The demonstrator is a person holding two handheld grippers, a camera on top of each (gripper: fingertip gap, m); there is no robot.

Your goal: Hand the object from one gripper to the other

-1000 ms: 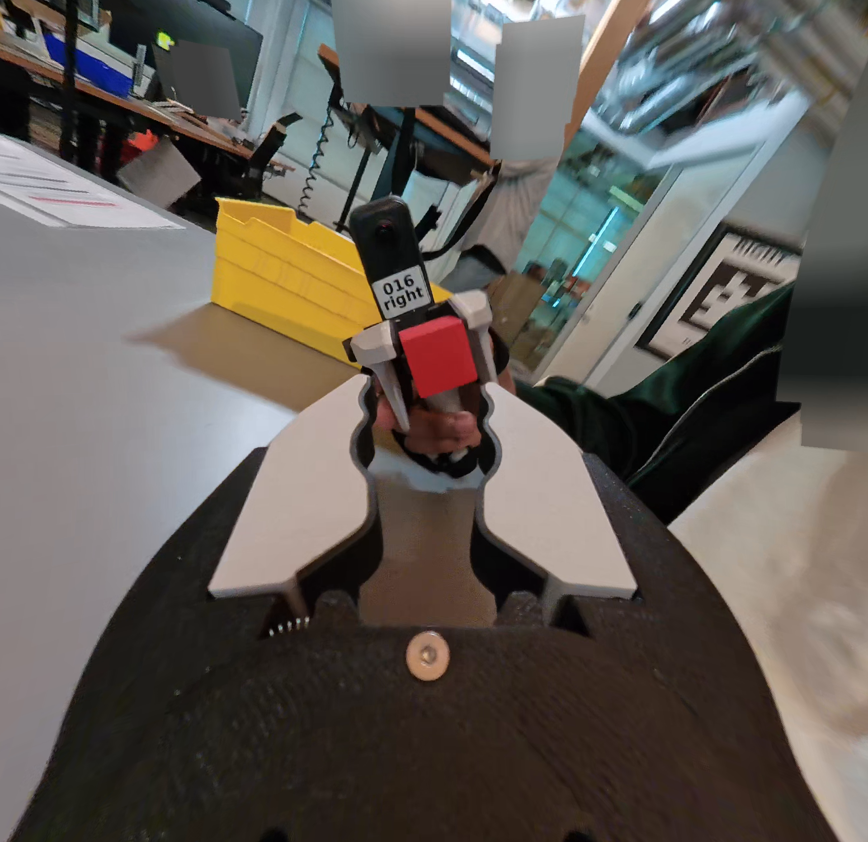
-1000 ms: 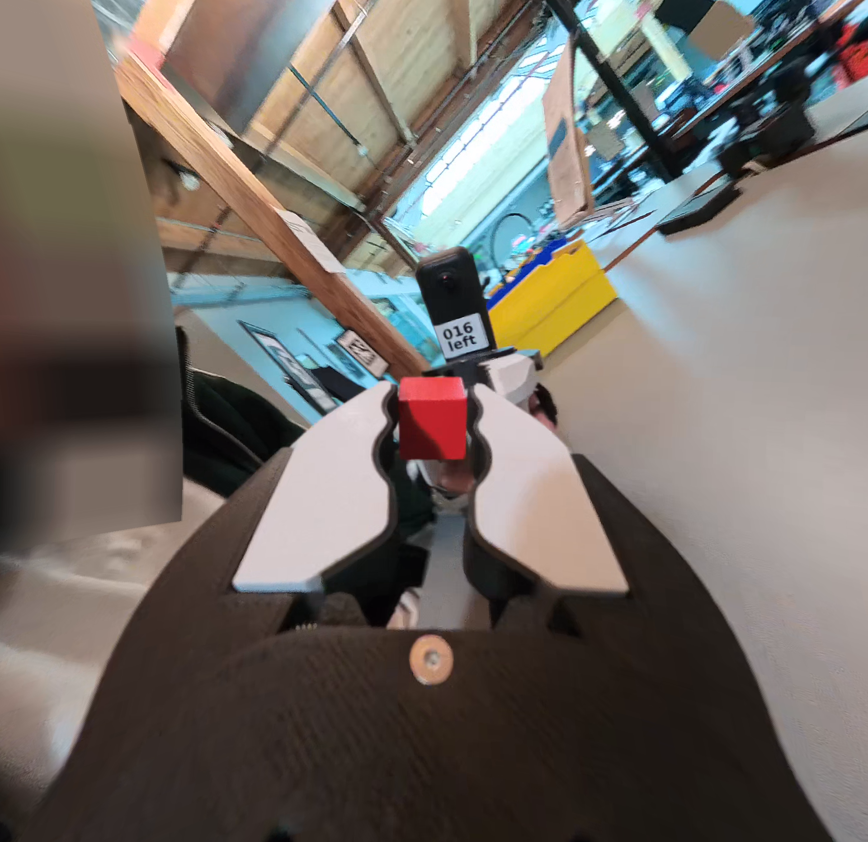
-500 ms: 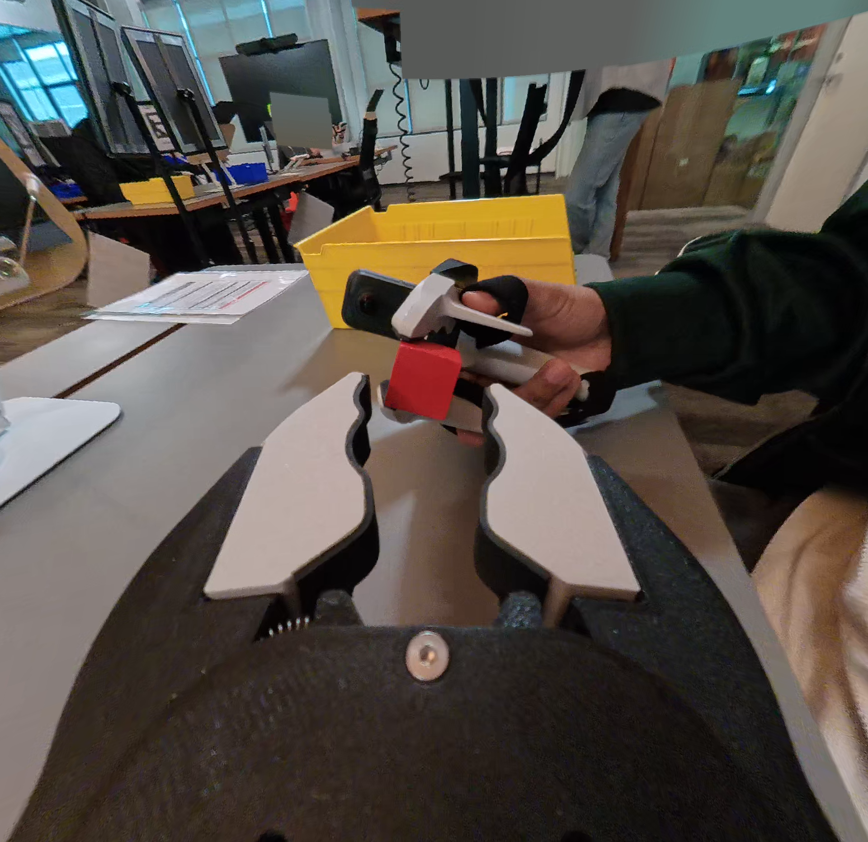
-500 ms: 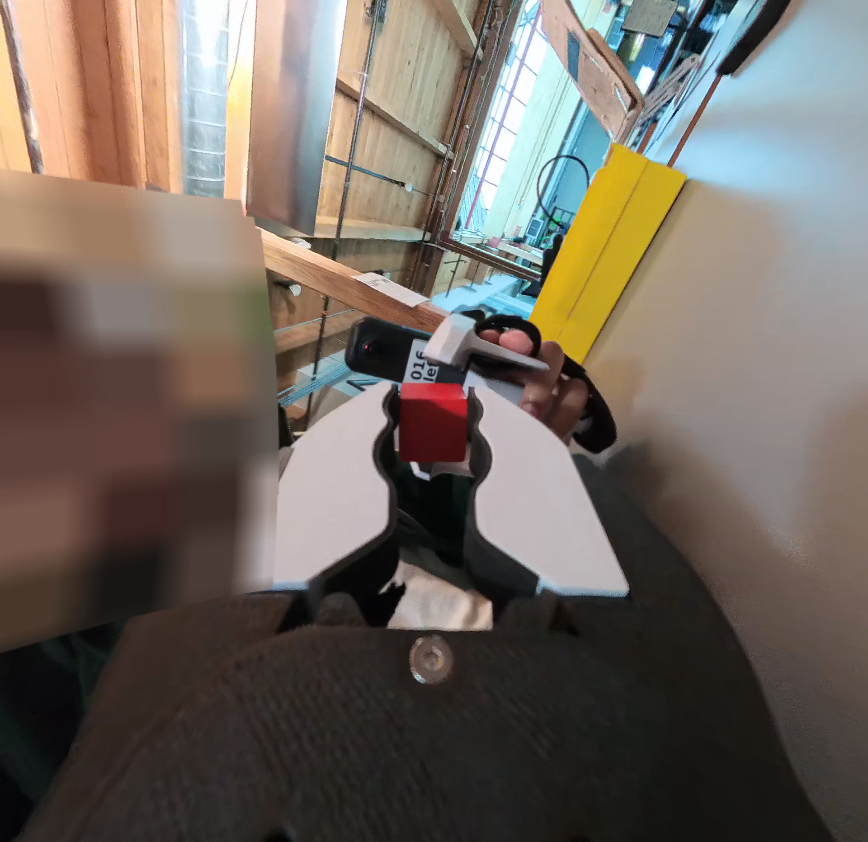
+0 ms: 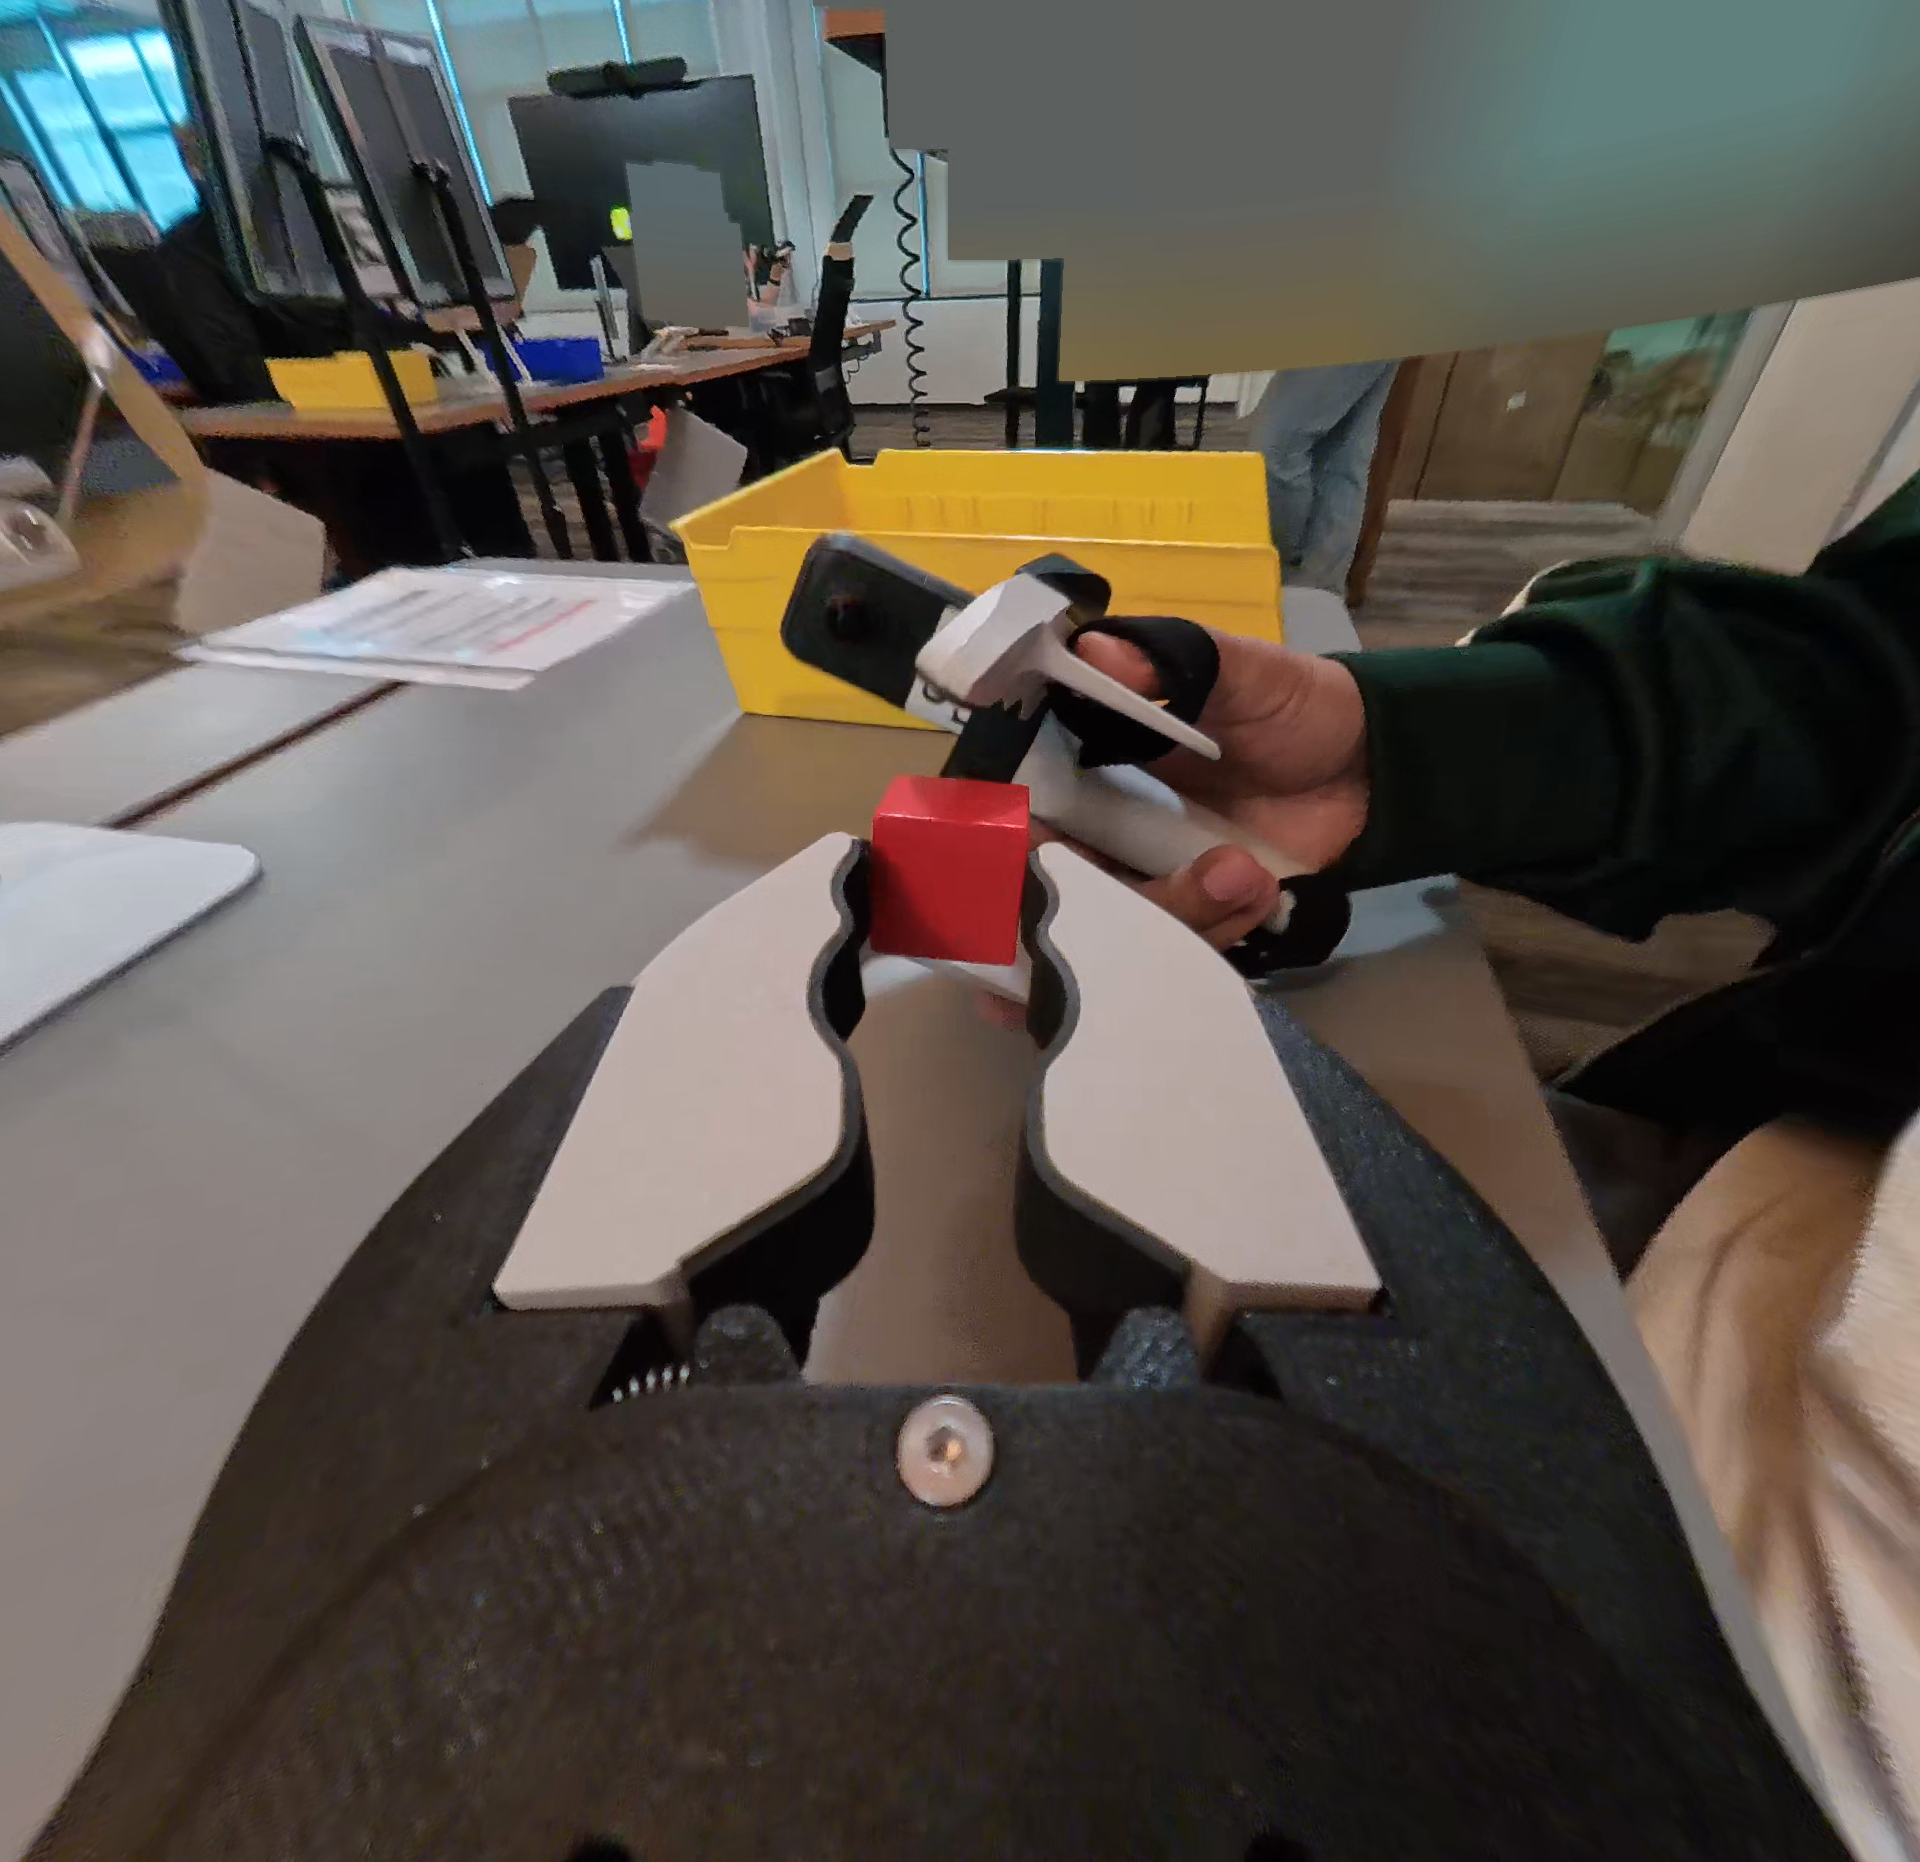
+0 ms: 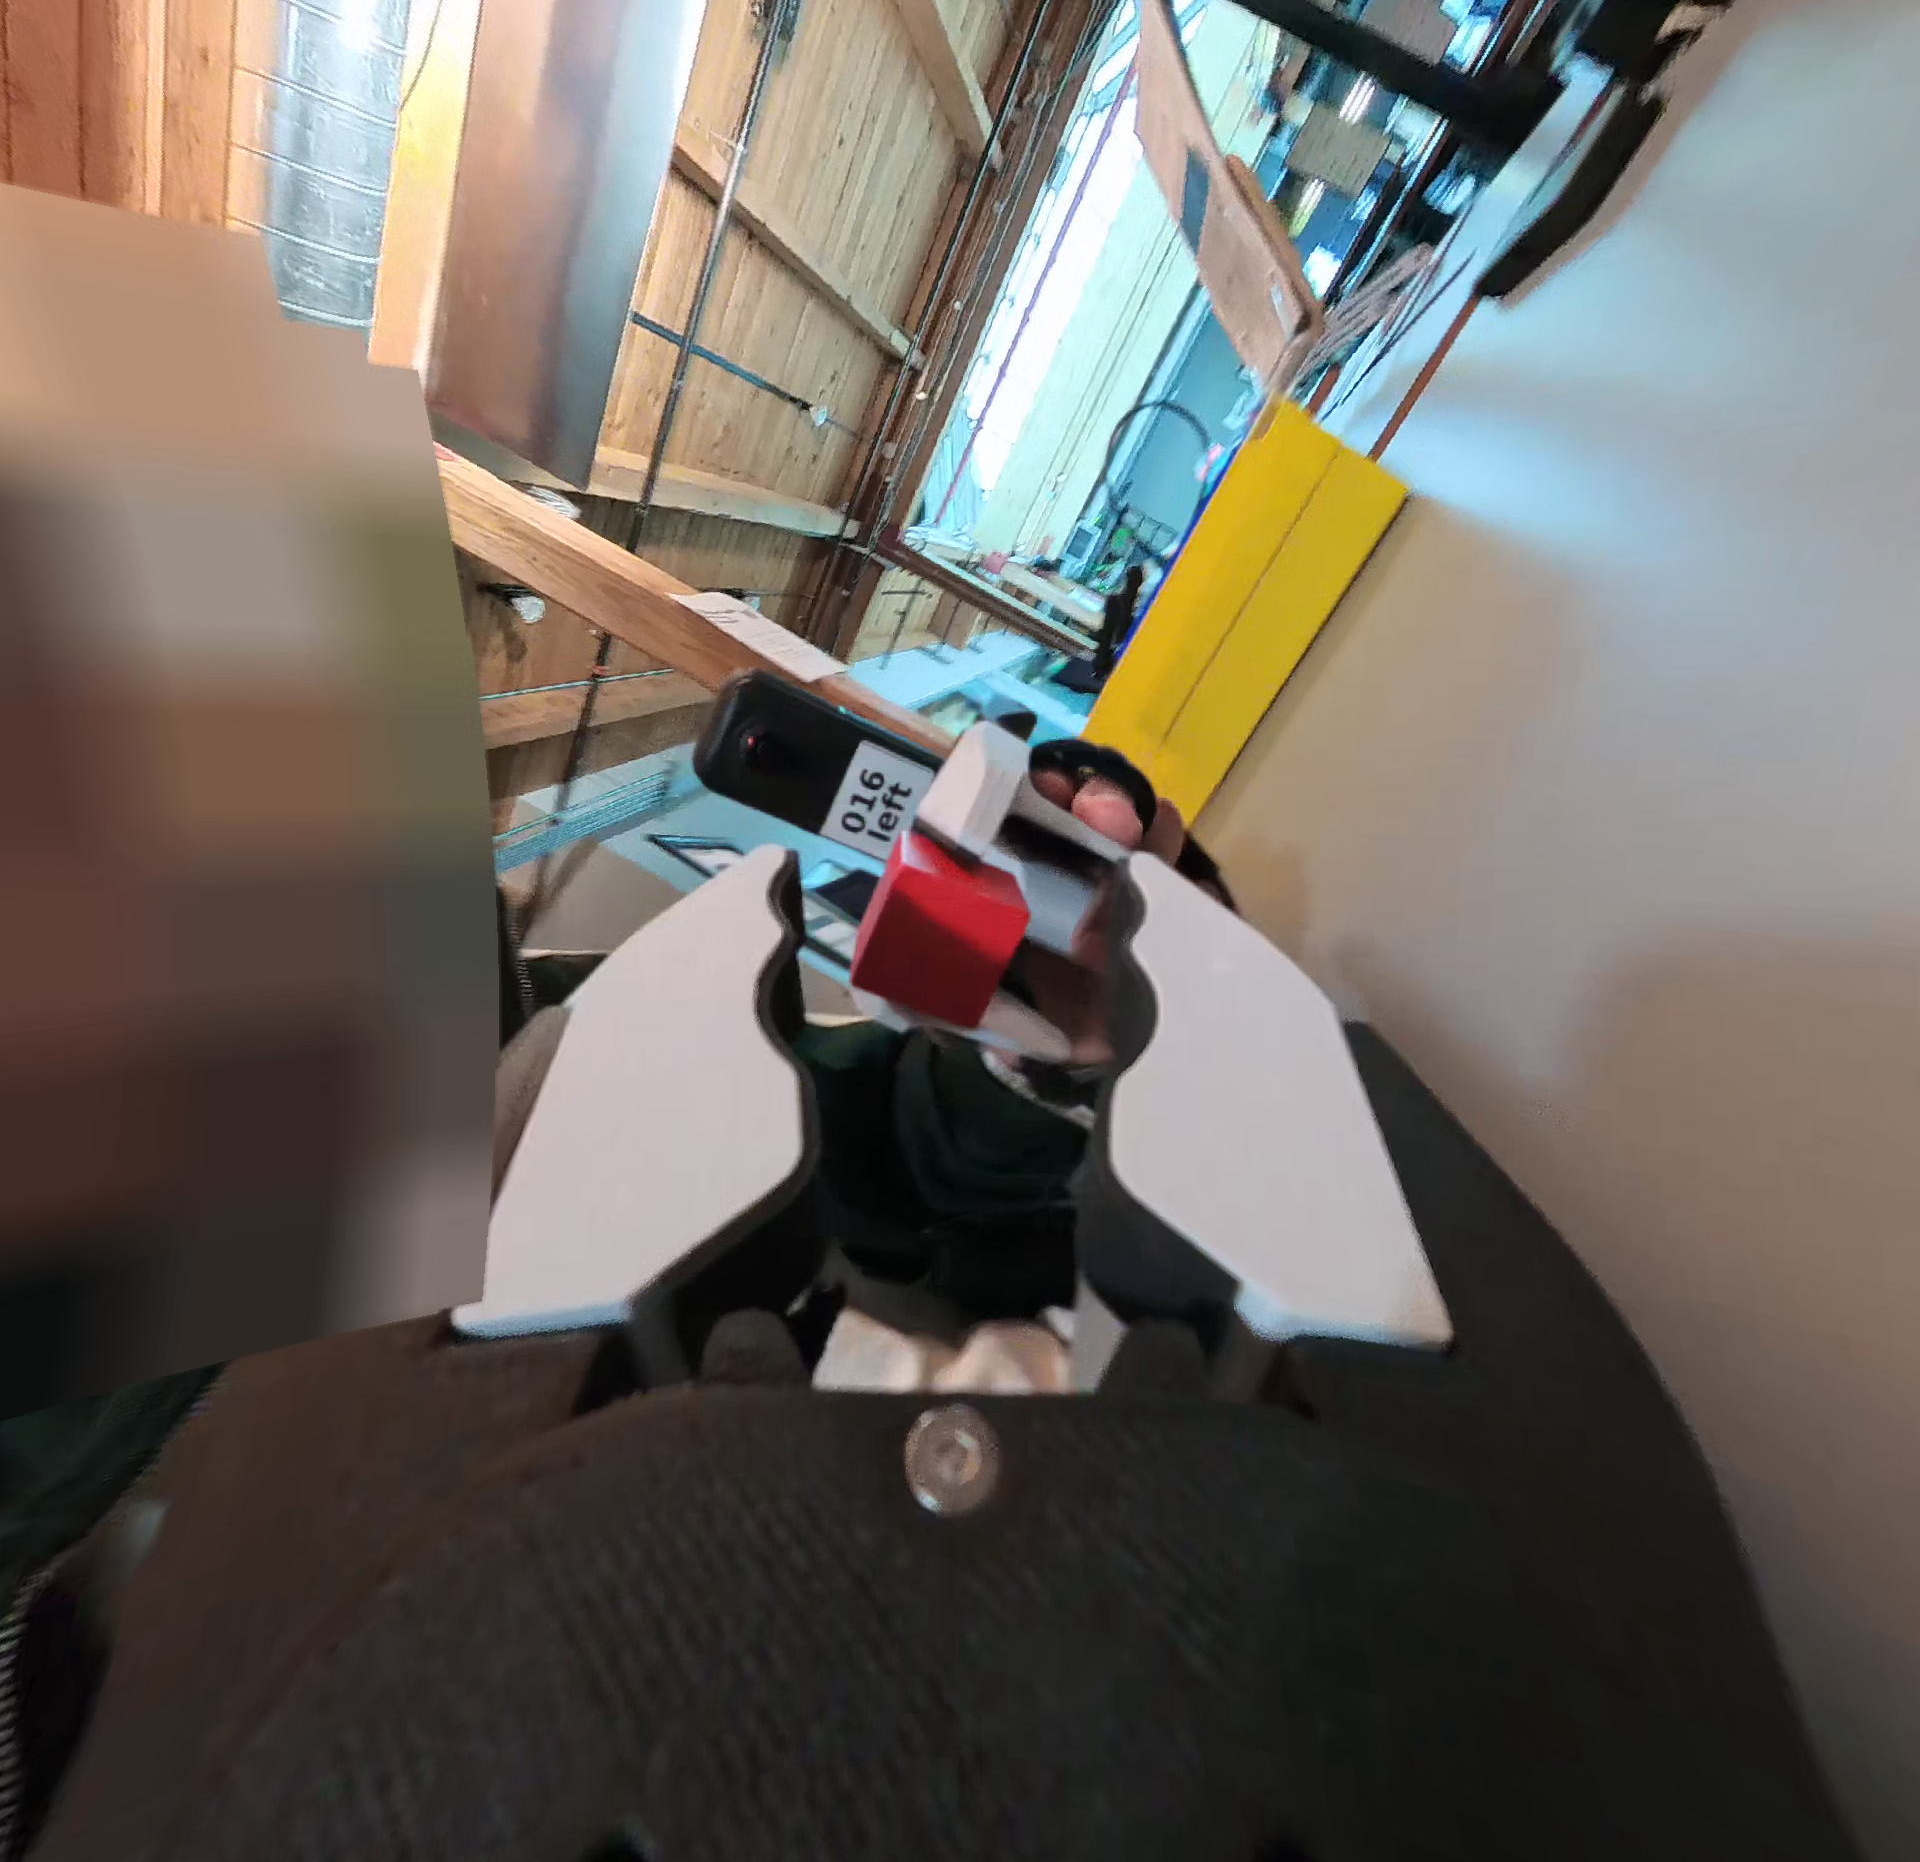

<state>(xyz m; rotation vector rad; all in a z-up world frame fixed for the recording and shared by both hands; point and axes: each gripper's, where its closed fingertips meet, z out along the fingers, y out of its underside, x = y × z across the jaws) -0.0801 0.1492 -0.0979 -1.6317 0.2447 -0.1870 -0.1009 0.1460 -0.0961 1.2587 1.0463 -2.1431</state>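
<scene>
Between the left hand-held gripper [image 5: 948, 882] fingertips, a glossy red cube [image 5: 948, 882], sharp-edged.

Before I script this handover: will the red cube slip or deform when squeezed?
The small red cube probably stays rigid: its edges look crisp between the left gripper fingers. Its flat faces suit gripping, though the glossy finish might slip.

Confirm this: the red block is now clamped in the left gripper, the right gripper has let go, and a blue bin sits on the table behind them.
One thing is wrong: the bin is yellow, not blue, as the left wrist view shows. The rest holds: the red block sits clamped in the left gripper, and the right gripper stands open around it, on the table.
</scene>
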